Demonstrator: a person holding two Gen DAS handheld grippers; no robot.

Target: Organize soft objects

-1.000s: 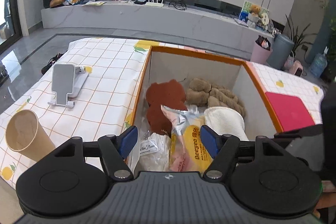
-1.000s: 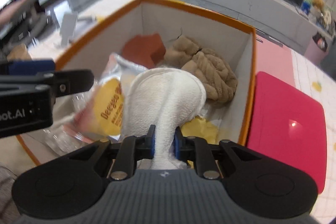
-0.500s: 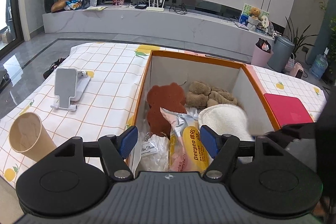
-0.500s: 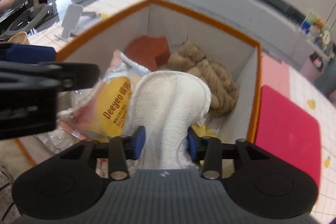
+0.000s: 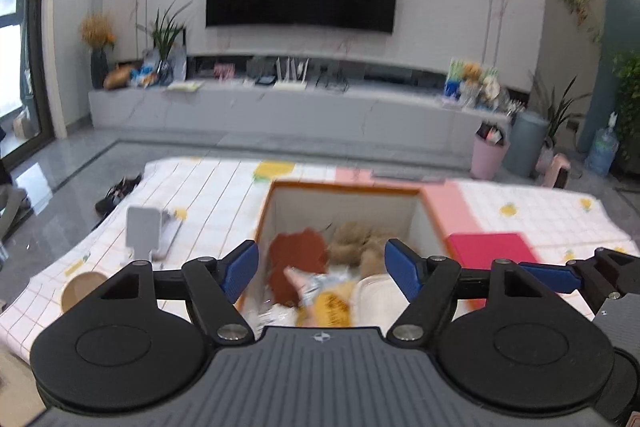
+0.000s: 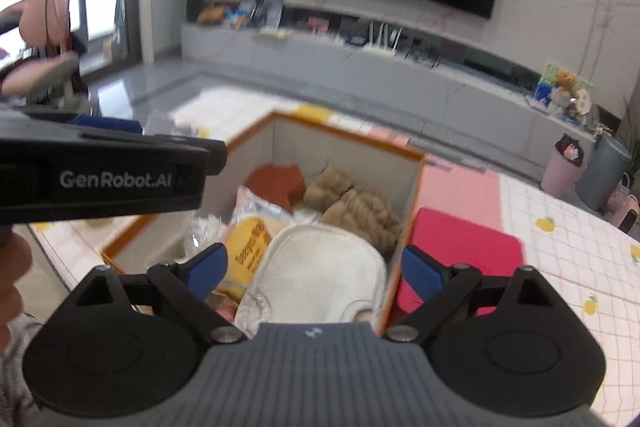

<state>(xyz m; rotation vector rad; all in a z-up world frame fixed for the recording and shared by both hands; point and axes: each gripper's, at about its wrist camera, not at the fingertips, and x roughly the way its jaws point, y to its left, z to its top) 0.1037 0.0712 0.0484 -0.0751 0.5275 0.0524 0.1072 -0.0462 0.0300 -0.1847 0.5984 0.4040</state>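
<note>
Left of the orange-rimmed box (image 5: 434, 223) sit a paper cup (image 5: 80, 289) and grey stand (image 5: 142, 233); right, a red pad (image 6: 460, 247). Left tongs (image 5: 320, 271) and right tongs (image 6: 314, 273) both gape, empty, above the box; the white cloth (image 6: 320, 275) lies inside, beneath the right pair.

White lettering "GenRobot.AI" reads clearly along the black side of the left hand-held gripper (image 6: 114, 179). The yellow label on the crinkly clear plastic snack packet (image 6: 250, 245) carries red print, too blurred to read.
</note>
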